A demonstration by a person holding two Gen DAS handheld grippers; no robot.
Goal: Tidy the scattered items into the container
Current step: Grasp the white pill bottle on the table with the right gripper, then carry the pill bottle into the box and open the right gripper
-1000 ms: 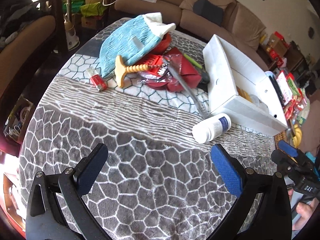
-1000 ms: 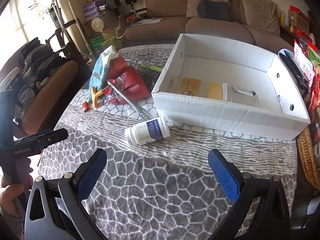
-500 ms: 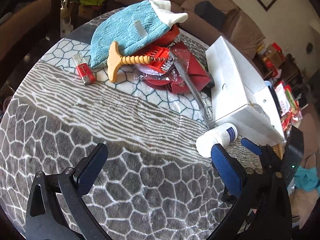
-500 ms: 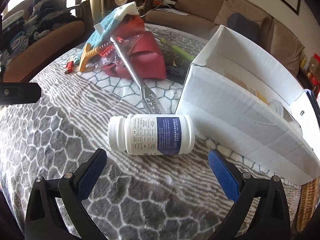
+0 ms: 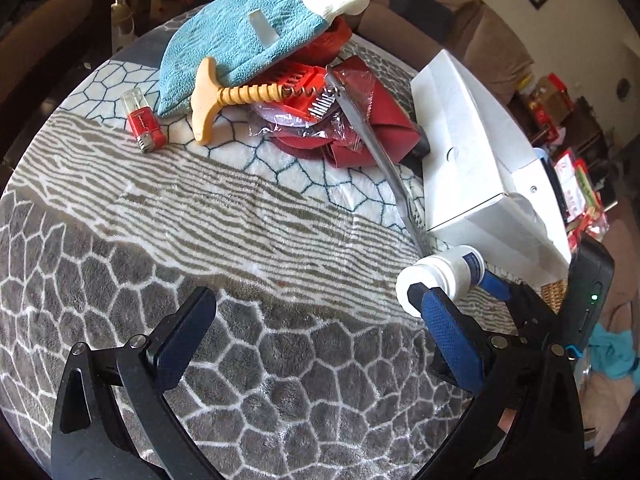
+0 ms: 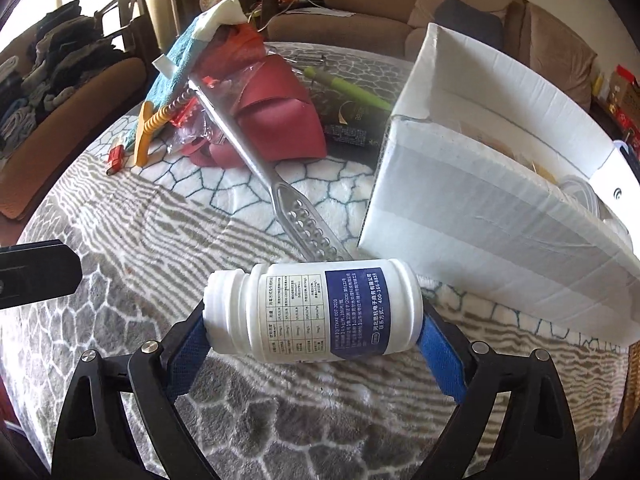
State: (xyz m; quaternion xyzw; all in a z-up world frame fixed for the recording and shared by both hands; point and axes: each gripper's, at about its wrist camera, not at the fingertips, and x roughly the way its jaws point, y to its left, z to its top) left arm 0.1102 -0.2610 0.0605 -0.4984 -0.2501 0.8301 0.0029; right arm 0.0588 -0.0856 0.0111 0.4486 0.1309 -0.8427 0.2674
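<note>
The white pill bottle (image 6: pixel 314 312) is seen lying on its side on the patterned blanket covering the bench (image 6: pixel 248 412), just in front of the white cardboard box (image 6: pixel 492 232) and touching the tip of a perforated metal utensil (image 6: pixel 280 196). The right tool (image 6: pixel 314 344) is placed around it, with 1 blue pad at the cap end and 1 at the base; the pads appear to be at or very near contact, but whether a firm grip has been made cannot be told. The left tool (image 5: pixel 316 340) is held wide and carries nothing. The bottle is judged to be light, rigid plastic with a smooth, somewhat slippery label, and being round it would be expected to roll if released. An end-to-end hold is considered workable but prone to pivoting; a grasp across the middle of the body would be steadier. Further back, a blue towel (image 5: pixel 240 36), a corkscrew (image 5: pixel 236 96), a red pouch (image 5: pixel 380 120) and a red lighter (image 5: pixel 144 124) are left scattered.
</note>
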